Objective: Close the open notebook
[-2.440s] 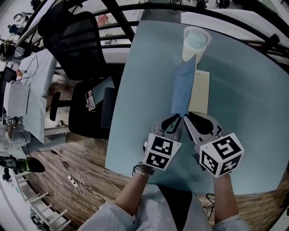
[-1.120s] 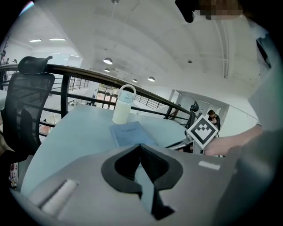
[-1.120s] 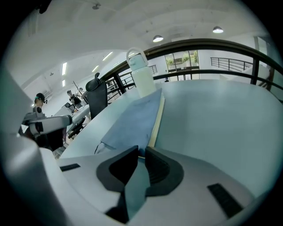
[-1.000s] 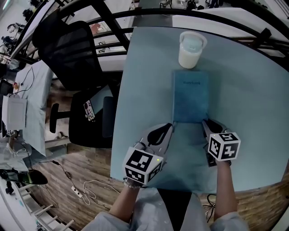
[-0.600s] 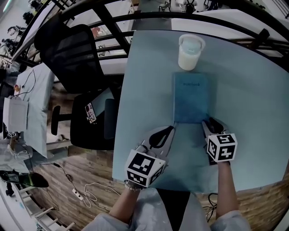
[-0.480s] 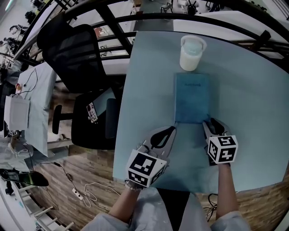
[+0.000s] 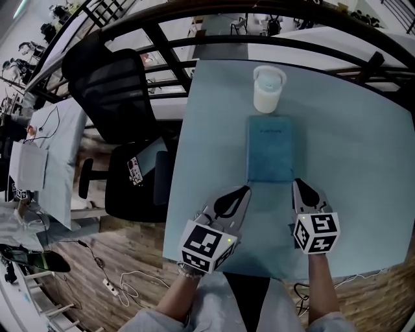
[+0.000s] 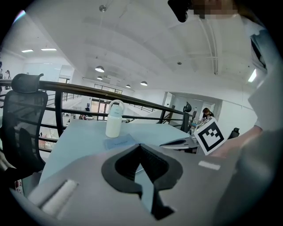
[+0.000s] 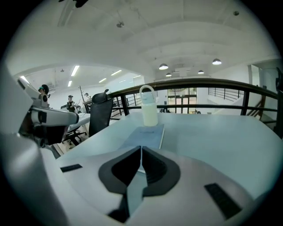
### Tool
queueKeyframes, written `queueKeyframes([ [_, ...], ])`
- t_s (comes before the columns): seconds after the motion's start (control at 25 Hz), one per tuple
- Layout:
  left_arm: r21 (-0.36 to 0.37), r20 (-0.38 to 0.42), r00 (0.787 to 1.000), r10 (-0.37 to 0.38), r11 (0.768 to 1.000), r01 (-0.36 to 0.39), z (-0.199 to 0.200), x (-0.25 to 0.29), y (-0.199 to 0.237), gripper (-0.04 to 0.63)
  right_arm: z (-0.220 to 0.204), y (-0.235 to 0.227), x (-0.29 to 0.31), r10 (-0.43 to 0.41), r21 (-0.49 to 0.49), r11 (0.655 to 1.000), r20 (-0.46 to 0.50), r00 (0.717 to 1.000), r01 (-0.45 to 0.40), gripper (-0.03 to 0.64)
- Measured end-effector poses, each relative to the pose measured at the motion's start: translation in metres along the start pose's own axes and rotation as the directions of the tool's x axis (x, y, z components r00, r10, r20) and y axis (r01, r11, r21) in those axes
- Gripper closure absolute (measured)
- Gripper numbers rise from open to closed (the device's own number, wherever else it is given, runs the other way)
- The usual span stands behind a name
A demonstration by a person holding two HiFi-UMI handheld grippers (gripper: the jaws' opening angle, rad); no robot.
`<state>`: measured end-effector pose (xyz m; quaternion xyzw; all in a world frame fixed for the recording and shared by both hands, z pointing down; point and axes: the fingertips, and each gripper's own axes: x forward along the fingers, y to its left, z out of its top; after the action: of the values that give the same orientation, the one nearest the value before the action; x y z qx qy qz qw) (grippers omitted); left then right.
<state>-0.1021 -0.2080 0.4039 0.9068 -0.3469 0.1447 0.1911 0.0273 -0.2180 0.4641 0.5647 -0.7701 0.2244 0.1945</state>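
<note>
Right gripper (image 7: 300,185) just closed empty (left gripper (image 7: 244,190) shut too); notebook (image 7: 270,149) lies closed just ahead.

pale blue table (image 7: 350,149), black mesh office chair (image 7: 110,84) at left, dark curved railing (image 7: 194,14) along the far side, wood-plank floor (image 7: 84,227) near left with a white cable (image 7: 109,286), round ceiling lights (image 9: 163,66)

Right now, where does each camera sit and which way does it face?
Head view: on the person's head, looking steeply down at the table, closed notebook and bottle; both forearms, left gripper and right gripper show.
Left gripper view: on that gripper, facing across the table past its shut jaws; the right gripper shows.
Right gripper view: likewise, jaws just closed, empty; the left gripper shows.
Shared: all see notebook and bottle.
</note>
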Motion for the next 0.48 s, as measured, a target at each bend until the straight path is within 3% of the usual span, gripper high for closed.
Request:
queueKeyframes([
  [0.48, 0.054, 0.127, 0.992, 0.014, 0.998, -0.021, 0.061, -0.038, -0.018, 0.591, 0.074, 0.029, -0.068, 0.05, -0.069, 0.997, 0.195, 0.98, -0.037, 0.614],
])
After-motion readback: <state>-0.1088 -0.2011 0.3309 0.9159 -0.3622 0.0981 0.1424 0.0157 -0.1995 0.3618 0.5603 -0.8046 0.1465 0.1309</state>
